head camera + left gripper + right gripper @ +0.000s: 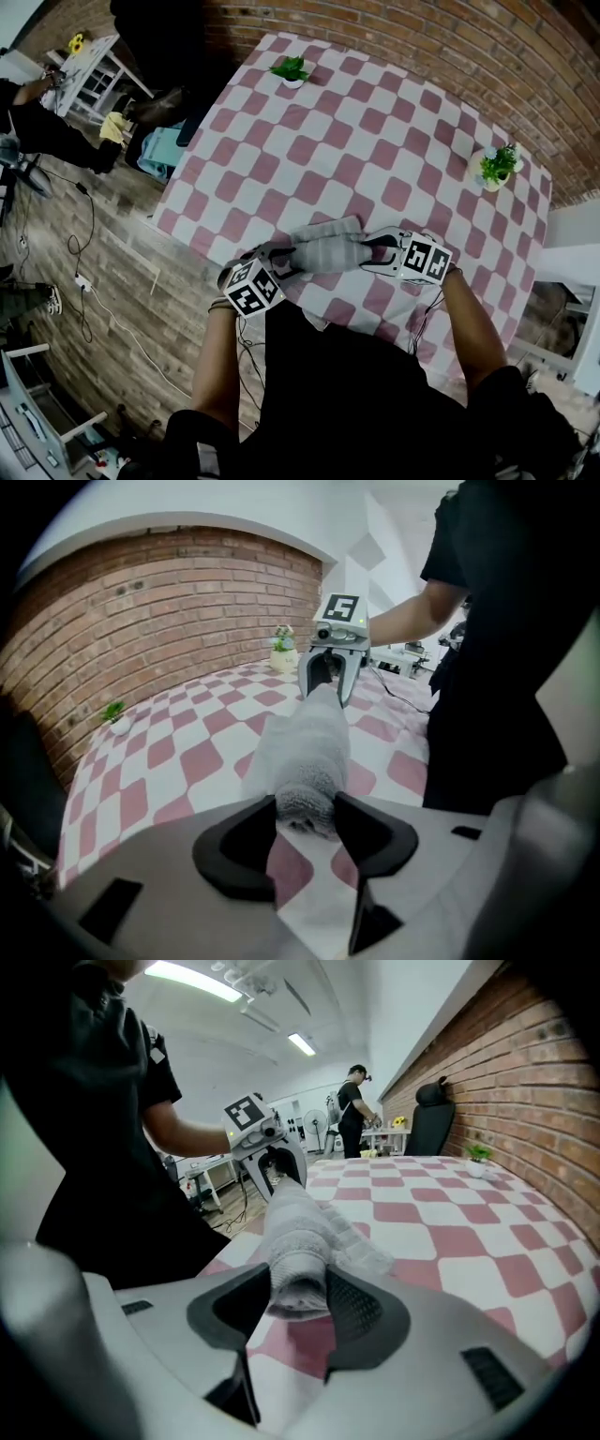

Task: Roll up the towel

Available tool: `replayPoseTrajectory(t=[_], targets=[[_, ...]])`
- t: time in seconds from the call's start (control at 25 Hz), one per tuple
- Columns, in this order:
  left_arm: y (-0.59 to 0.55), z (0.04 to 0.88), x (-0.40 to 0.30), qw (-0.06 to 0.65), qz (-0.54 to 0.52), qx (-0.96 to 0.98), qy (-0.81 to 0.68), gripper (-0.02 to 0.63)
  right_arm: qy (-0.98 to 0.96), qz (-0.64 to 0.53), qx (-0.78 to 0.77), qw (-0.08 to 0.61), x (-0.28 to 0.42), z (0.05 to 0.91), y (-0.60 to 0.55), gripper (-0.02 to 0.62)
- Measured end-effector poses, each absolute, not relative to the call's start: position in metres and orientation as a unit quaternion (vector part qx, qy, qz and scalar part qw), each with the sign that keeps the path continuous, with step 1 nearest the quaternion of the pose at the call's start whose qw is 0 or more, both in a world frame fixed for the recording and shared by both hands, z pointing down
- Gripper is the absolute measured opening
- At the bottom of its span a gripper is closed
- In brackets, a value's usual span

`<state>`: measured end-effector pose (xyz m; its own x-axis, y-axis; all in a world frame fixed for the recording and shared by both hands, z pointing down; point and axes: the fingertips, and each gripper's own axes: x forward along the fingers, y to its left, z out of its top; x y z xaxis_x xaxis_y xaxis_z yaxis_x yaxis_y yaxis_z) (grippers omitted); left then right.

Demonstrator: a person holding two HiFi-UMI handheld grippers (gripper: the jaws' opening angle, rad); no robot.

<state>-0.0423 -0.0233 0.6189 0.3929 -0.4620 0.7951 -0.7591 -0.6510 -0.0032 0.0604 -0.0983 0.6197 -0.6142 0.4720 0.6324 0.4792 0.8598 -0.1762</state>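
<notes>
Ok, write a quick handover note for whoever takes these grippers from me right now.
Left claw: shut on one end of the towel.
Right claw: shut on the other end.
Position: the towel is at the near edge of the checked table.
Done: it is mostly rolled.
To do: a loose flap seems to show along the far side; finish the roll, then release.

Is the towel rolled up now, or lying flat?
Rolled: the towel forms a grey tube on the checked tablecloth, with the left gripper and right gripper each clamped on one end. A loose edge lies beside the roll.
</notes>
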Motion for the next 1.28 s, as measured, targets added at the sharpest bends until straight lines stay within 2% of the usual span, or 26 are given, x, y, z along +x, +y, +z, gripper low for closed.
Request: replayPoseTrajectory(t=[0.32, 0.44, 0.56, 0.72, 1.12, 1.28], targets=[[-0.071, 0.609, -0.098, 0.157, 0.395, 0.748, -0.510, 0.208, -0.963, -0.025, -0.082, 0.256, 0.006, 0.601, -0.168, 0.216], [-0.084, 0.608, -0.113, 0.154, 0.387, 0.726, -0.547, 0.197, -0.969, -0.021, -0.022, 0.246, -0.006, 0.600, -0.189, 0.215], [-0.091, 0.611, -0.115, 0.149, 0.393, 0.719, -0.553, 0.178, -0.967, -0.020, -0.009, 0.253, -0.011, 0.604, -0.194, 0.197], [-0.091, 0.606, -0.120, 0.151, 0.377, 0.717, -0.566, 0.186, -0.969, -0.025, -0.003, 0.248, -0.012, 0.599, -0.196, 0.196], [-0.093, 0.594, -0.126, 0.210, 0.224, 0.714, -0.629, 0.212, -0.980, -0.016, 0.024, 0.199, -0.005, 0.573, -0.192, 0.198], [-0.094, 0.595, -0.120, 0.216, 0.213, 0.717, -0.628, 0.212, -0.983, -0.010, 0.028, 0.182, -0.003, 0.561, -0.185, 0.196]])
